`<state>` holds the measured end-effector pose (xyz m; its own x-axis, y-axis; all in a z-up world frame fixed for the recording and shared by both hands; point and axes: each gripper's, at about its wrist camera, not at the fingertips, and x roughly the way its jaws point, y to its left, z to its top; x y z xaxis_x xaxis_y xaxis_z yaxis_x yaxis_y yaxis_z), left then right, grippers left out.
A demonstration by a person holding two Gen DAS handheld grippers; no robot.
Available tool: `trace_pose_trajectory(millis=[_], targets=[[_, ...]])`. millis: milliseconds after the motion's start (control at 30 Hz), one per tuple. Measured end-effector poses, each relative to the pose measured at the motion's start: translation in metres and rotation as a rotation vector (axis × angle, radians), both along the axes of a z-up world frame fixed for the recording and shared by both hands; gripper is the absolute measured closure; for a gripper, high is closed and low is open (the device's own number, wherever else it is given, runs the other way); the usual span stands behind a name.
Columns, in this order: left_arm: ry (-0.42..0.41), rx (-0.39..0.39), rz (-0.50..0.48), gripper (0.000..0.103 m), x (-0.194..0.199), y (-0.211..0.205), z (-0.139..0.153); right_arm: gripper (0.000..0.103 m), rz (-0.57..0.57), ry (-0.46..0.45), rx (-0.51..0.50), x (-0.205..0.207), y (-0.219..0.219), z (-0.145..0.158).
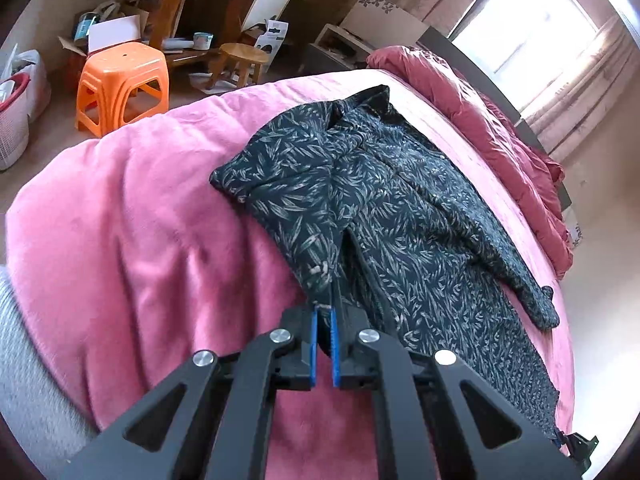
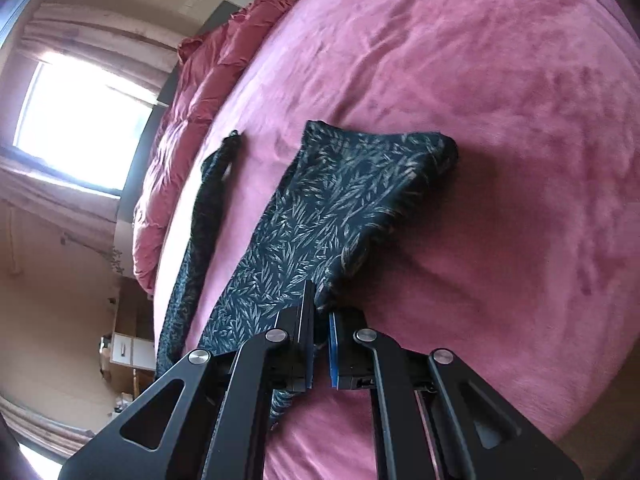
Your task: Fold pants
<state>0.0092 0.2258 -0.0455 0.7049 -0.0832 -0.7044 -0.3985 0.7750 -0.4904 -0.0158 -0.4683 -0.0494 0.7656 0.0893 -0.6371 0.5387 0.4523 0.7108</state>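
Dark navy pants (image 1: 384, 208) with a pale leaf print lie spread on a pink bed (image 1: 132, 232). My left gripper (image 1: 325, 308) is shut on an edge of the pants near me, the fabric pinched between its blue pads. In the right wrist view the pants (image 2: 332, 216) stretch away from my right gripper (image 2: 320, 312), which is shut on another edge of the fabric. One leg (image 2: 208, 216) lies apart along the left, beside the bed's far side.
A rumpled red quilt (image 1: 480, 120) lies along the far side of the bed under a bright window (image 1: 528, 28). An orange plastic stool (image 1: 124, 84), a wooden stool (image 1: 244, 60), boxes and a wooden table (image 1: 200, 0) stand on the floor beyond the bed.
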Motion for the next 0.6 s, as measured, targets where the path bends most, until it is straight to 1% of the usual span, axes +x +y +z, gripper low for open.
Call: trace_pose_trajectory(millis=[67, 167, 233, 300, 333, 367, 400, 433, 467, 533, 567, 600], targets=[[0.012, 0.009, -0.005, 0.099, -0.004, 0.0, -0.002, 0.098, 0.001, 0.02, 0.001, -0.003, -0.003, -0.004], [0.033, 0.043, -0.015, 0.098, -0.002, -0.003, -0.012, 0.098, -0.005, 0.031, 0.071, -0.002, -0.009, -0.015], [0.032, 0.051, -0.016, 0.098, 0.0, -0.005, -0.015, 0.098, 0.002, 0.031, 0.09, -0.001, -0.011, -0.02], [0.034, 0.072, -0.015, 0.092, 0.001, -0.007, -0.016, 0.095, -0.002, 0.007, 0.105, -0.001, -0.014, -0.02], [0.027, 0.081, -0.006, 0.087, 0.001, -0.007, -0.015, 0.09, -0.01, -0.011, 0.105, -0.002, -0.017, -0.019], [0.029, 0.088, 0.005, 0.071, 0.0, -0.007, -0.015, 0.082, -0.026, -0.018, 0.096, -0.004, -0.019, -0.019], [0.031, 0.092, 0.017, 0.061, 0.0, -0.006, -0.015, 0.078, -0.048, -0.025, 0.088, -0.007, -0.023, -0.018], [0.026, 0.079, 0.023, 0.058, 0.0, -0.004, -0.015, 0.074, -0.071, -0.035, 0.08, -0.009, -0.028, -0.016], [0.029, 0.07, 0.024, 0.058, 0.002, -0.003, -0.017, 0.074, -0.094, -0.037, 0.059, -0.011, -0.034, -0.015], [0.054, 0.084, 0.027, 0.067, 0.005, -0.003, -0.019, 0.074, -0.094, -0.019, 0.018, -0.008, -0.042, -0.012], [0.067, 0.097, 0.024, 0.087, 0.007, -0.004, -0.02, 0.078, -0.075, -0.019, 0.0, -0.004, -0.045, -0.01], [0.075, 0.096, 0.014, 0.094, 0.008, -0.003, -0.021, 0.085, -0.06, -0.003, -0.033, -0.001, -0.045, -0.006]])
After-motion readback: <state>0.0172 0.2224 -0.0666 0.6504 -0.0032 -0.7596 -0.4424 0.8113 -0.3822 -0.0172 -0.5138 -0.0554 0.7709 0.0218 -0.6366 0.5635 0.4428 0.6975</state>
